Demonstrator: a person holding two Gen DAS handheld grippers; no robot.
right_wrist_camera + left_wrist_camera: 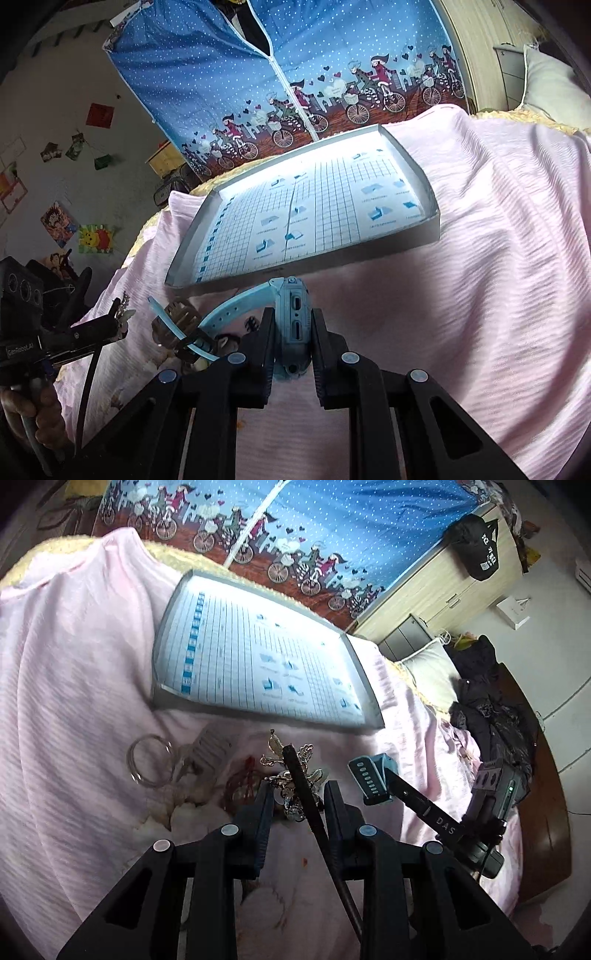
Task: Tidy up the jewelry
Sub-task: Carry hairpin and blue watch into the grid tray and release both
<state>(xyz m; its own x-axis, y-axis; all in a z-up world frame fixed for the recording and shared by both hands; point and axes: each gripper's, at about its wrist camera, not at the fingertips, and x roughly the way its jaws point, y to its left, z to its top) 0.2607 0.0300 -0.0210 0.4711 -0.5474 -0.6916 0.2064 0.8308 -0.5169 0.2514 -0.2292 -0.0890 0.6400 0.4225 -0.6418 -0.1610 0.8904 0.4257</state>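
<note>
Right gripper [293, 332] clamps blue watch [293, 317] just below tray [430, 225], likely for dropping in. Left gripper [298, 794] part-open around gold charms [291, 775], grip unclear.

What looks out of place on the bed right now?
A dark cable runs between the left hand-held gripper's fingers, draped across the gold jewelry it is reaching for. The tray sits tilted on the rumpled pink blanket. Nothing looks spilled or broken.
</note>
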